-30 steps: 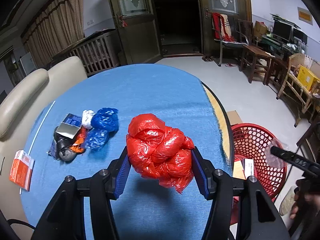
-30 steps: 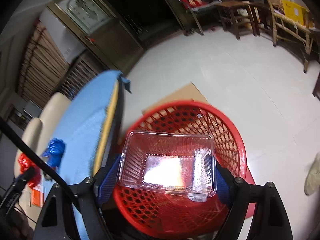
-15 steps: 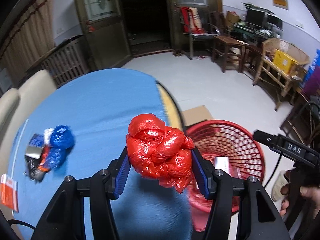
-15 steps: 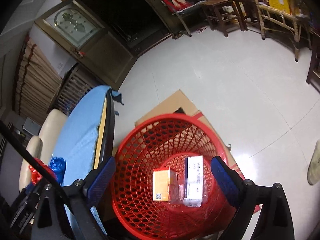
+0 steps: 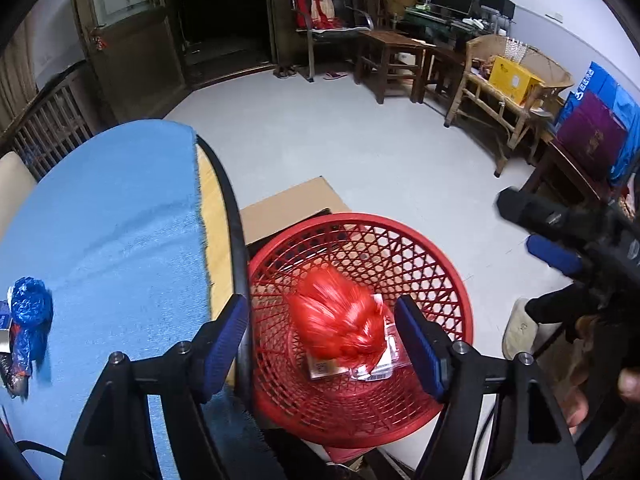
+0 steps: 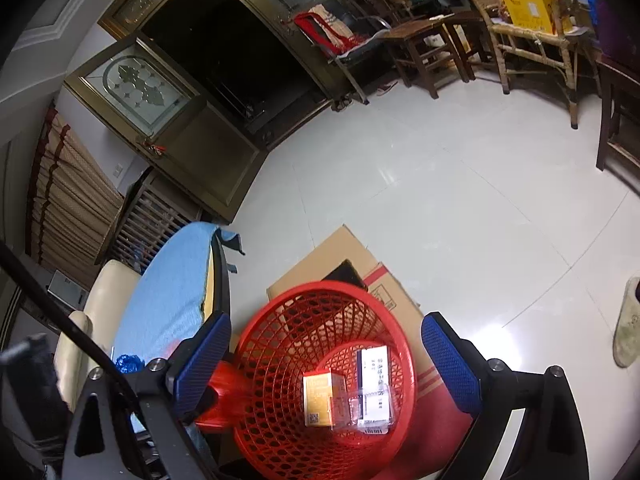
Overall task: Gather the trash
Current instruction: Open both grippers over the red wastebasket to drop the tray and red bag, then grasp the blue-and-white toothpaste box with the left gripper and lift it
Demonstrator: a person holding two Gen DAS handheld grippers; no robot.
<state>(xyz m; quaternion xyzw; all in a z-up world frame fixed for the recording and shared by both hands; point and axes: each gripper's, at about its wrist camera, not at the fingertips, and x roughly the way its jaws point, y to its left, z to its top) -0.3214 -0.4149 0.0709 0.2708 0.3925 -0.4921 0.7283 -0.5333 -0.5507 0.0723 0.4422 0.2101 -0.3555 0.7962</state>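
Observation:
A red mesh basket (image 5: 452, 280) stands on the floor beside the blue-clothed round table (image 5: 100, 232). My left gripper (image 5: 332, 340) is open above it. A crumpled red plastic bag (image 5: 340, 320), blurred, is in the air between the open jaws over the basket. My right gripper (image 6: 324, 360) is open and empty above the basket (image 6: 280, 360). In the basket lie an orange box (image 6: 318, 398), a white box (image 6: 374, 364) and a clear plastic tray (image 6: 364, 412). A crumpled blue bag (image 5: 28, 312) lies on the table at the left.
Flattened cardboard (image 5: 288, 204) lies under the basket. A cream sofa (image 6: 96, 300) is behind the table. Wooden chairs and benches (image 5: 400, 56) stand along the far wall. A slipper (image 6: 628, 320) is on the floor at the right.
The left gripper swung from over the table to over the basket and opened, letting go of the red bag. The right gripper let the clear tray fall into the basket and stays open.

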